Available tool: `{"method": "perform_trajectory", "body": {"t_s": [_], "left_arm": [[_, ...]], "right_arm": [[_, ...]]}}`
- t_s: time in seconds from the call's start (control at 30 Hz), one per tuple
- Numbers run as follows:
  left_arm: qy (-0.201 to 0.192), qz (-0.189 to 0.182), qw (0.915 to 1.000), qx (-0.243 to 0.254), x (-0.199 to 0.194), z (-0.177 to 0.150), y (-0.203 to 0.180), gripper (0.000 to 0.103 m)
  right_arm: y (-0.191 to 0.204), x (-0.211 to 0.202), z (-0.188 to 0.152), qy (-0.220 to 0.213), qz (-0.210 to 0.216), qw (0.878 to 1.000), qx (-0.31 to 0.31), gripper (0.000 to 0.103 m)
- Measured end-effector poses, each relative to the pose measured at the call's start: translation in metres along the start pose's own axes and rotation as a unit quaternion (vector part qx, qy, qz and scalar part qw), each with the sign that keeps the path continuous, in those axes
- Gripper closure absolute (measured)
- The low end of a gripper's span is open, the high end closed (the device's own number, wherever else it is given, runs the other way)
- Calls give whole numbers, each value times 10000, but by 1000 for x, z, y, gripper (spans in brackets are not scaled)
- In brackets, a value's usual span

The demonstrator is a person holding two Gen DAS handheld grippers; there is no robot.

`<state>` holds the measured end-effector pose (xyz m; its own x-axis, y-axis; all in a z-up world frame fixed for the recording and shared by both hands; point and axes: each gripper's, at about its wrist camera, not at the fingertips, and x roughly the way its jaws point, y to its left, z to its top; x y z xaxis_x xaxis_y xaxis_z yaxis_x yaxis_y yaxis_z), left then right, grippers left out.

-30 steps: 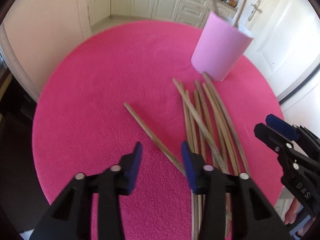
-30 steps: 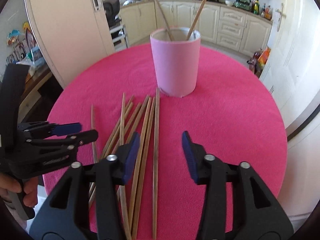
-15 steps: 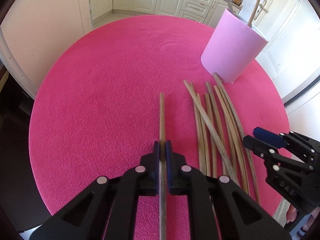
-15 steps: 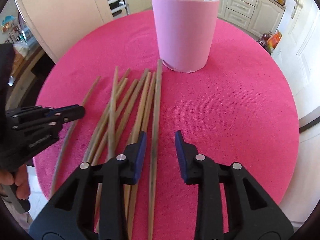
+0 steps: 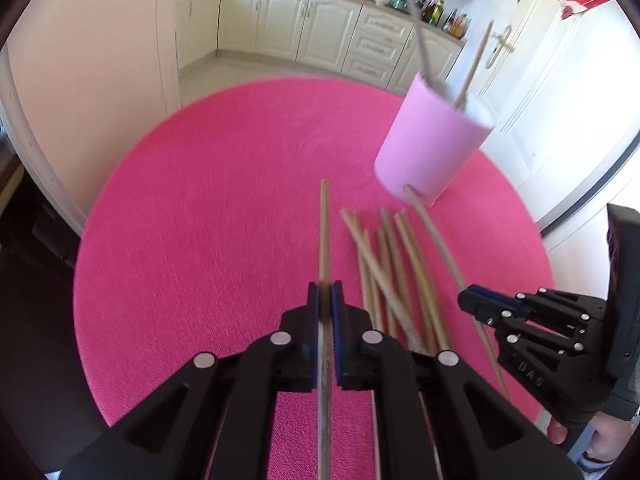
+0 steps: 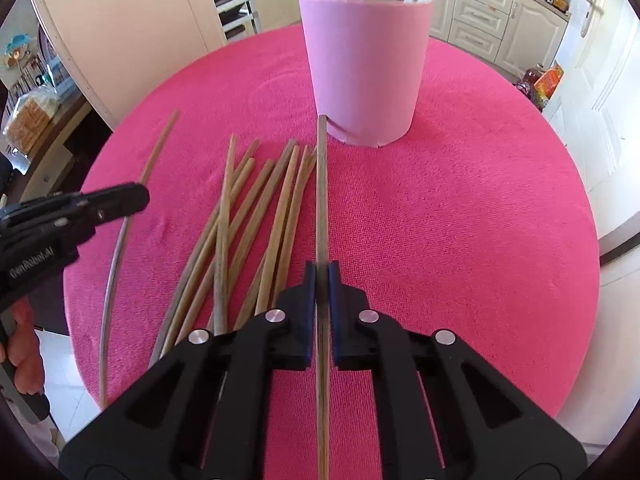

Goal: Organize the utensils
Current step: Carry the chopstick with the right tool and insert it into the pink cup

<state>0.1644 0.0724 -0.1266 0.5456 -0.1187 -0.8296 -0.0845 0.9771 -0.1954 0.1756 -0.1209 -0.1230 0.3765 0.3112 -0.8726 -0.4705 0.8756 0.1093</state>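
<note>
A pink cup (image 5: 434, 144) (image 6: 366, 64) stands on the round pink table (image 5: 208, 216) (image 6: 472, 208) with two chopsticks in it. Several wooden chopsticks (image 5: 394, 268) (image 6: 240, 216) lie loose in front of it. My left gripper (image 5: 325, 296) is shut on one chopstick (image 5: 324, 232) that points forward along the fingers, lifted off the table. My right gripper (image 6: 319, 276) is shut on another chopstick (image 6: 321, 192) whose tip reaches the cup's base. Each gripper shows in the other's view: the right one (image 5: 472, 300) and the left one (image 6: 132, 196).
Kitchen cabinets (image 5: 320, 40) and a white door (image 5: 568, 100) stand behind the table. A cream cupboard wall (image 6: 120, 28) is at the left. The table edge drops off close to both grippers.
My right gripper has closed on the rightmost chopstick of the pile. My left gripper, shut half a second ago, has lifted its chopstick and tilted up toward the cup.
</note>
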Motion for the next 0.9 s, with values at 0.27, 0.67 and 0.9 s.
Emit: {"method": "perform_trajectory", "body": {"t_s": [0.27, 0.67, 0.9], "left_arm": [[-564, -197, 9980, 217, -40, 10, -22, 97], [-1207, -474, 9890, 716, -72, 40, -63, 97], [-1772, -633, 9780, 896, -85, 65, -90, 97]], "right_arm": [[0, -30, 2, -547, 298, 9981, 14, 96], [-16, -82, 10, -2294, 901, 9682, 441, 96], [-30, -102, 23, -3268, 953, 9377, 688, 96]]}}
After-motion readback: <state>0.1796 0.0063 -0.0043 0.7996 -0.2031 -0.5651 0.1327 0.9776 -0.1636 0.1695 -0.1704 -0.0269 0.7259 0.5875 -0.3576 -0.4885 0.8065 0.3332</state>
